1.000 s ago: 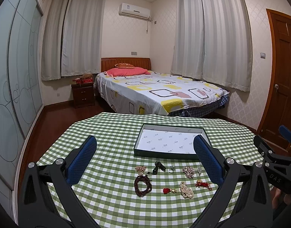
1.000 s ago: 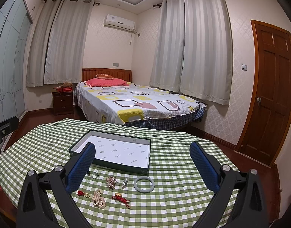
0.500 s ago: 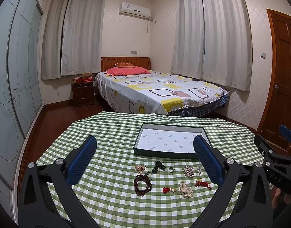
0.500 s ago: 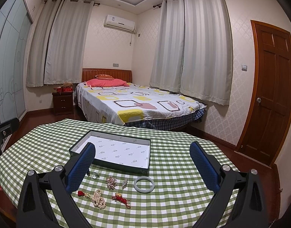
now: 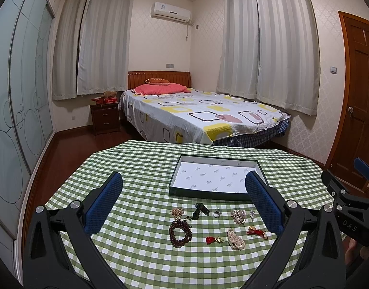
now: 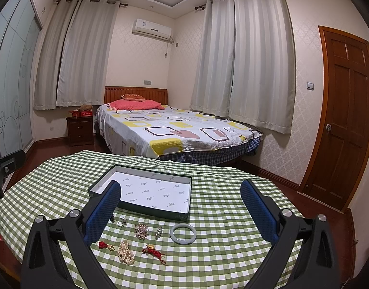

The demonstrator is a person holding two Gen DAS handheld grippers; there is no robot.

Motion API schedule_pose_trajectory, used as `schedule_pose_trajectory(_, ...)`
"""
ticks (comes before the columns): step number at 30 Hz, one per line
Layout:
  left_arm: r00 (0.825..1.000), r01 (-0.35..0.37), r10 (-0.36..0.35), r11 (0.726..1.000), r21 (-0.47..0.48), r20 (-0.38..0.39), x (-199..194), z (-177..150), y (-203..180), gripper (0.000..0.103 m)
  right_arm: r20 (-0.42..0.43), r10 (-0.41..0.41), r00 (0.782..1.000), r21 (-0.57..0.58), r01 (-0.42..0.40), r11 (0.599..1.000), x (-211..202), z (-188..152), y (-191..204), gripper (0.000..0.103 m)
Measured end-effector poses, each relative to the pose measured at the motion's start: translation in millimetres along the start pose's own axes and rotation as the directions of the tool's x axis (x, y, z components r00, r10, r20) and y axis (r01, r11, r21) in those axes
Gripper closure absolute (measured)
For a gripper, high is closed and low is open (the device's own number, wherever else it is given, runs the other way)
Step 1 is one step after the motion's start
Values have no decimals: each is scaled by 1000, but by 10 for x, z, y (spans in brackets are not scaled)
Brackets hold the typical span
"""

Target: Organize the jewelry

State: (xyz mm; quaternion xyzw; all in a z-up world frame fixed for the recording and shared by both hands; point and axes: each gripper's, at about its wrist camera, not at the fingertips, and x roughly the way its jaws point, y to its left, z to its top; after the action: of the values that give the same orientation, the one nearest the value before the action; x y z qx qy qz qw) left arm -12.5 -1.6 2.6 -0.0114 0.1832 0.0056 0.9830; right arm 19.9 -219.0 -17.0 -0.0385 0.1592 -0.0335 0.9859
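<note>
Several jewelry pieces lie on a green checked tablecloth (image 5: 141, 168) before a shallow dark box with white lining (image 5: 214, 179) (image 6: 148, 191). Among them are a dark red bead bracelet (image 5: 180, 231), a pearl strand (image 5: 235, 236) (image 6: 126, 254), a ring (image 5: 217, 213) (image 6: 121, 222), a pale jade bangle (image 6: 183, 233), red knotted charms (image 5: 256, 231) (image 6: 153, 254) and a cluster brooch (image 6: 141, 230). My left gripper (image 5: 183, 202) hangs open above the pieces, holding nothing. My right gripper (image 6: 179, 207) is open too, above the box's near edge and the bangle.
The right gripper's body (image 5: 348, 207) shows at the right edge of the left wrist view. Beyond the table stand a bed (image 6: 170, 130), a nightstand (image 6: 80, 130) and a wooden door (image 6: 341, 120). The table's far edge (image 5: 184, 144) drops to dark floor.
</note>
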Motion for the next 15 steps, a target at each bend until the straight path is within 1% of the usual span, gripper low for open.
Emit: schedule_pose_trajectory(15,1000,3,-3,1000,-2,1,31,-18,13,4,1,0,1000,-1,0,1000,9,-18,12,6)
